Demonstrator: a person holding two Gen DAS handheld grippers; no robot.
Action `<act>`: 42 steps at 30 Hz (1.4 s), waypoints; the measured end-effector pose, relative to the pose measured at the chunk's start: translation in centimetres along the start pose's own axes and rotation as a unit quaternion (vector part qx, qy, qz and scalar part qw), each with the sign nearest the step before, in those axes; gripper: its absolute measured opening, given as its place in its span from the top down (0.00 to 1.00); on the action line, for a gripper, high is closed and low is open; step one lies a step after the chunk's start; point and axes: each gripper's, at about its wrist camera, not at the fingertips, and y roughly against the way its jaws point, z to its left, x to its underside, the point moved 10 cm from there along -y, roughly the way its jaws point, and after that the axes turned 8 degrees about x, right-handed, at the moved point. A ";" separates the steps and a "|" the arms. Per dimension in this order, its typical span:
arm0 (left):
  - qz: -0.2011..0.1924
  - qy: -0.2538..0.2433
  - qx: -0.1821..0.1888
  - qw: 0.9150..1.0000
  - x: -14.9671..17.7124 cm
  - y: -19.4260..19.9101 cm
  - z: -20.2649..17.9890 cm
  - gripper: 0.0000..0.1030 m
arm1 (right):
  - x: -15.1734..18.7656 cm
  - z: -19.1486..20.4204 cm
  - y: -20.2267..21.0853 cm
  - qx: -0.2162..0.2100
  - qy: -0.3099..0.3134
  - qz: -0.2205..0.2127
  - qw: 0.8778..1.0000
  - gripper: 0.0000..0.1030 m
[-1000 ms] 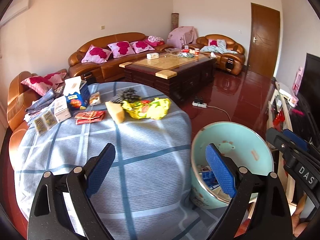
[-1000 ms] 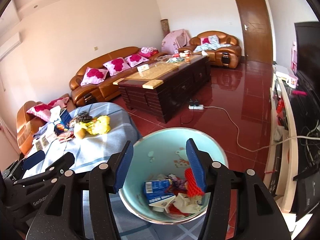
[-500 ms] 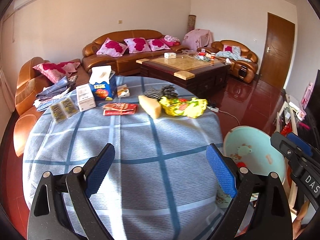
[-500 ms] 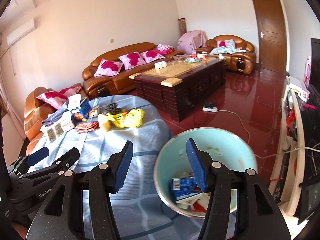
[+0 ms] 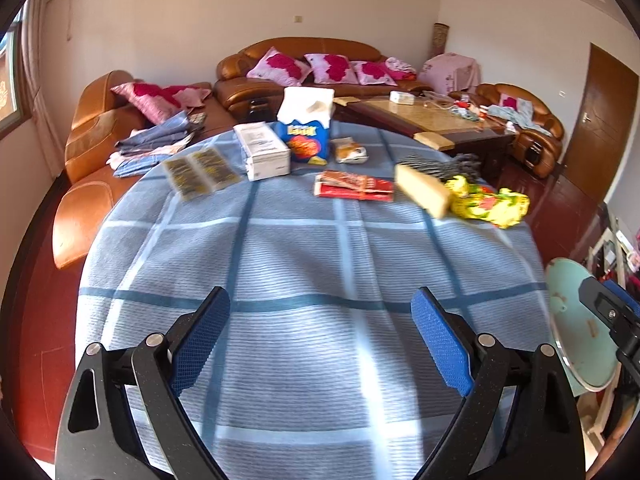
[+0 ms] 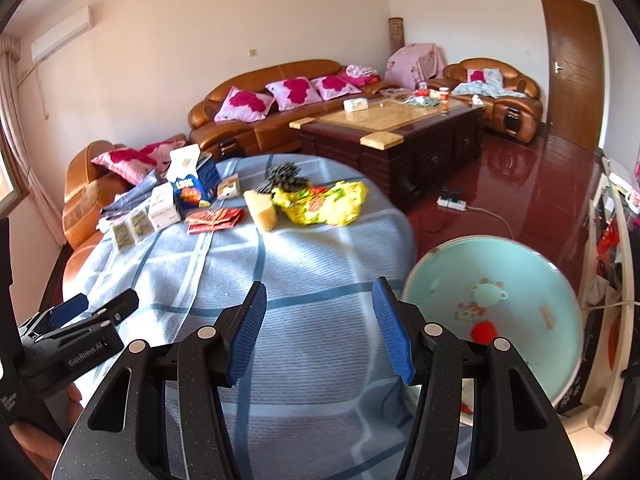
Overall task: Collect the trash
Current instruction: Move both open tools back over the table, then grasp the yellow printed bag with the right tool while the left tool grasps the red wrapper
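Left wrist view: left gripper point(image 5: 320, 340), blue-padded jaws spread wide and empty, angled down over the near edge of the round table in blue checked cloth point(image 5: 312, 264). Along the far edge, left to right: two clear sachets of dark contents point(image 5: 202, 172), white cardboard box point(image 5: 264, 151), blue snack box with white tissue on top point(image 5: 308, 138), small brown-and-white packet point(image 5: 351, 152), red flat wrappers point(image 5: 354, 187), pale yellow block point(image 5: 424, 190), crumpled yellow plastic bag point(image 5: 490, 205) at the far right edge, dark bristly bundle point(image 5: 448, 165) behind it. Pale green round basin point(image 5: 576, 328) stands off the table's right edge, with the right gripper's tip over it. Right wrist view: right gripper point(image 6: 319, 334), jaws half spread, nothing between the pads, pointing down across the table's near right edge; basin just beside it, trash lying inside. Left gripper's black tip is at the lower left. Judgement: the step is a reach to the far-edge litter; best to take one light item, the yellow bag or red wrappers, pinching a raised fold, not the cloth.
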 end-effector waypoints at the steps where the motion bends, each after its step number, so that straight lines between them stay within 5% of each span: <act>1: 0.002 0.004 -0.004 1.000 -0.1 -0.3 0.8 0.13 | 0.1 0.3 -0.3 -0.001 0.001 0.003 1.000 0.46; 9: 0.016 0.023 -0.021 0.999 -0.6 -2.9 5.1 0.13 | -0.8 1.6 -4.0 -0.002 0.005 0.020 1.000 0.46; 20: 0.043 0.017 -0.014 0.999 -2.3 -6.9 6.5 0.13 | -5.3 -0.2 -10.6 0.008 0.046 0.037 0.998 0.41; 25: 0.045 0.010 -0.007 0.999 -3.7 -8.1 6.2 0.13 | -7.3 -0.2 -13.8 -0.027 0.080 0.055 0.995 0.38; 35: 0.058 0.002 0.003 0.998 -6.2 -9.9 5.2 0.13 | -5.4 2.6 -17.9 -0.055 0.168 0.100 0.979 0.38; 37: 0.060 -0.001 0.002 0.998 -6.7 -10.4 4.8 0.13 | -5.2 2.8 -17.9 -0.060 0.169 0.098 0.979 0.65; 39: 0.063 0.001 0.004 0.998 -7.1 -10.9 4.5 0.13 | -4.9 3.0 -17.8 -0.070 0.168 0.104 0.978 0.78; 41: 0.062 -0.001 0.001 0.998 -7.6 -11.5 4.2 0.13 | -4.7 3.1 -17.4 -0.071 0.169 0.099 0.978 0.80; 42: 0.063 -0.001 -0.004 0.998 -7.8 -11.8 4.2 0.13 | -4.5 3.2 -17.0 -0.073 0.174 0.097 0.977 0.98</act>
